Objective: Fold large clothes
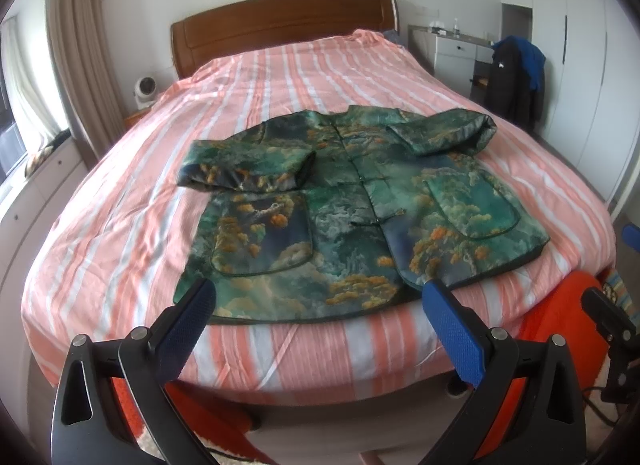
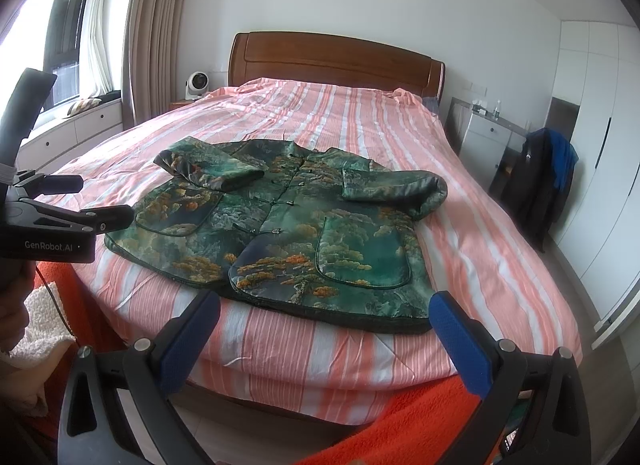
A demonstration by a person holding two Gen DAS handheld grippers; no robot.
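Note:
A green jacket (image 1: 352,201) printed with orange trees lies front up near the foot of the bed, both sleeves folded in across its chest. The same jacket (image 2: 288,225) shows in the right wrist view. My left gripper (image 1: 320,293) hangs open above the bed's foot edge, just short of the jacket's hem, nothing between its blue pads (image 1: 454,325). My right gripper (image 2: 324,305) is also open and empty, close to the hem's right corner. The left gripper's black body (image 2: 60,221) appears at the left of the right wrist view.
The bed (image 1: 280,77) carries a pink and white striped cover and a wooden headboard (image 2: 336,61). An orange blanket (image 2: 400,425) lies below the bed's foot. Dark and blue clothes (image 2: 544,185) hang at the right by white wardrobes. A small fan (image 2: 196,85) and curtains stand at the left.

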